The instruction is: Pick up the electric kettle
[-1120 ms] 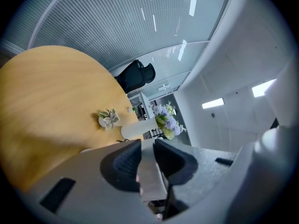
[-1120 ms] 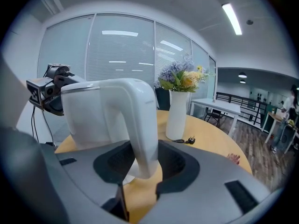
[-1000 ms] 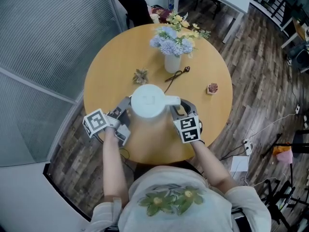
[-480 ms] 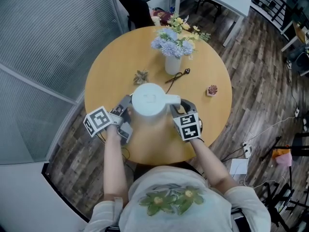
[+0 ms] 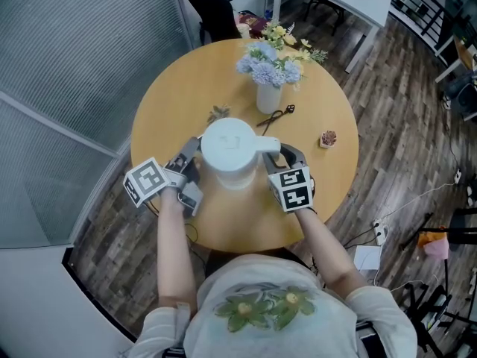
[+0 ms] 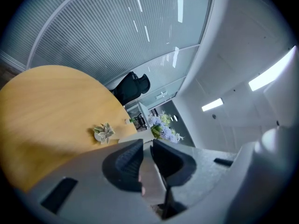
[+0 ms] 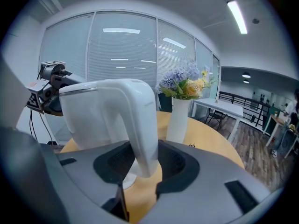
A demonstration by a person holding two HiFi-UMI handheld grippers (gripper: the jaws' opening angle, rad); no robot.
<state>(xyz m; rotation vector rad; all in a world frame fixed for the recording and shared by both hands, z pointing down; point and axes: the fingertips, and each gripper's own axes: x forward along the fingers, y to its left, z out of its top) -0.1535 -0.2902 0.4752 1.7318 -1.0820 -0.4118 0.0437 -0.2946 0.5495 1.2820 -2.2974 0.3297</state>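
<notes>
The right gripper [image 5: 279, 159] has its jaws clamped on the electric kettle [image 5: 229, 151] handle. The left gripper [image 5: 191, 157] jaws, just closing, pinch its thin spout edge, over the tabletop [image 5: 160, 110] near side

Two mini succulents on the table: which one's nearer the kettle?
The pale green one, just beyond the white kettle; the reddish one sits farther off to the right.

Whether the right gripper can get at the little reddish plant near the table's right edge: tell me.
Probably not. The right gripper is shut on the electric kettle's handle, so its jaws are full, though the table between it and the little reddish plant looks bare.
</notes>
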